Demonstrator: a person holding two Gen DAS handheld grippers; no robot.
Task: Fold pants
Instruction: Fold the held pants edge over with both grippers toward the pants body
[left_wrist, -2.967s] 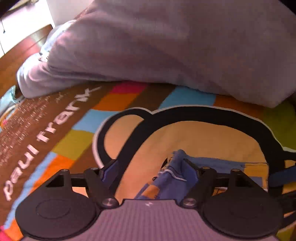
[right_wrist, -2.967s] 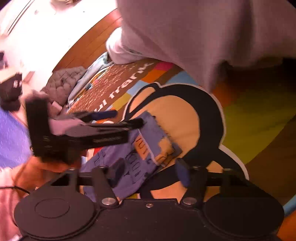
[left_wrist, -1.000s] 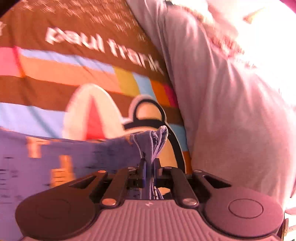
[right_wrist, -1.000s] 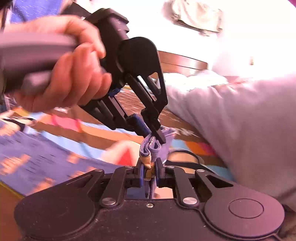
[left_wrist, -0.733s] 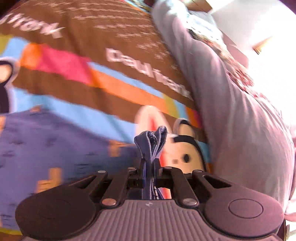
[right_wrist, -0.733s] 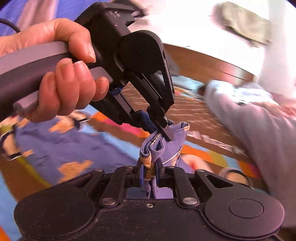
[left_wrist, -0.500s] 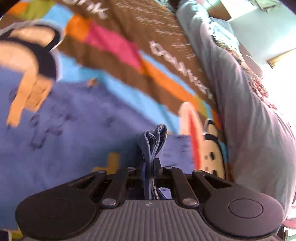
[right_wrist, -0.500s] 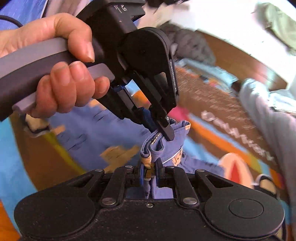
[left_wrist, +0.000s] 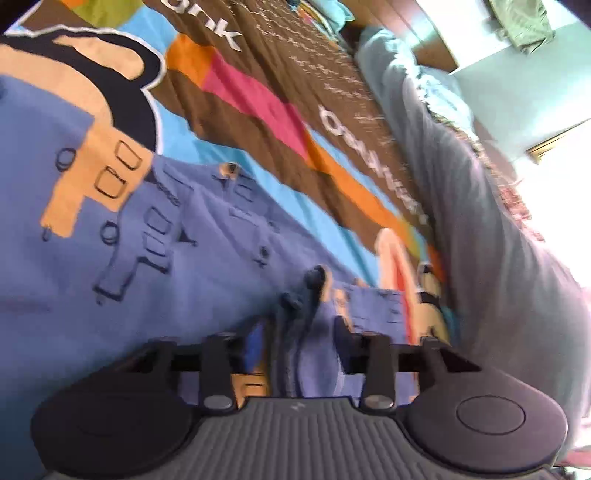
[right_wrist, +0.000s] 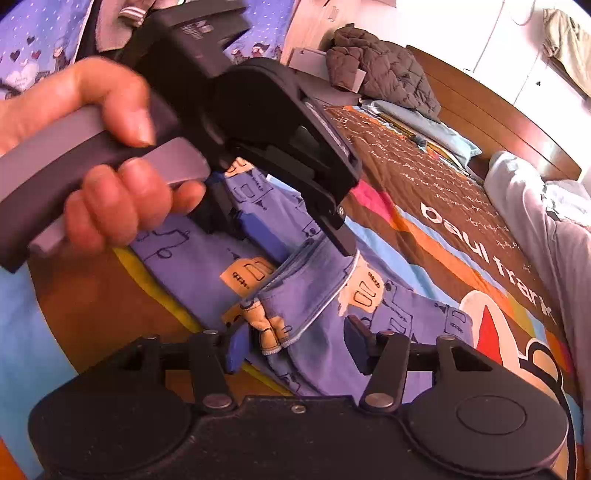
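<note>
Letting go on the left: left gripper (left_wrist: 301, 326) jaws now spreading apart around the bunched hem of the blue cartoon-print cotton pants (left_wrist: 155, 266), half a second ago pinched tight. Releasing likewise on the right: right gripper (right_wrist: 295, 345) jaws parting. Pants lying doubled on the brown multicoloured patchwork bedspread (right_wrist: 436, 192); fold probably landing.

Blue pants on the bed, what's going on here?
A person is folding the blue printed pants on the patterned bedspread, using a handheld gripper in each hand. Both the left gripper and the right gripper have their fingers spread open, with the bunched edge of the fabric sitting loosely between them. The pants lie spread over the bedspread, a gray pillow alongside. From the right wrist view, the left hand holds its gripper just above the fabric.
</note>
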